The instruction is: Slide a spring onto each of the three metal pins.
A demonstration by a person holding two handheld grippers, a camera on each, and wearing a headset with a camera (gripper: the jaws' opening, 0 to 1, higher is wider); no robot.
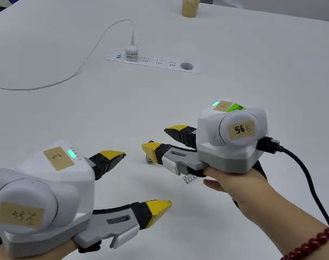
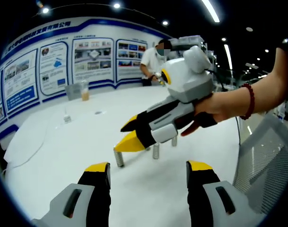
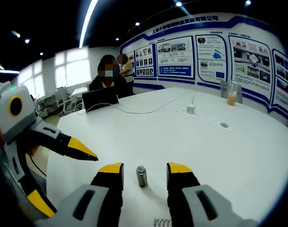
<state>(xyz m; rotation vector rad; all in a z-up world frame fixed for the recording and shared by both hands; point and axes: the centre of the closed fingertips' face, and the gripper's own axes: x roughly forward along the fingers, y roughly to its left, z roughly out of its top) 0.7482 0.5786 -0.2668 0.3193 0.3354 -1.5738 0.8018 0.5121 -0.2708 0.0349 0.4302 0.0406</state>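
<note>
R gripper [image 3: 145,169]: jaws spread, holding nothing. 1 pin [image 3: 142,176] stands up between them w/ coils on it, touching neither jaw. A loose spring [image 1: 190,177] lies flat on the table [image 1: 251,81] just under that gripper. L gripper [image 1: 135,181] is spread & empty too, near by. 2 more pins [image 2: 156,151] stand close; can't tell if they have springs. Best next, I think: pinch the loose spring softly near 1 end so it won't squash or pop away, then hold it straight over a bare pin.
</note>
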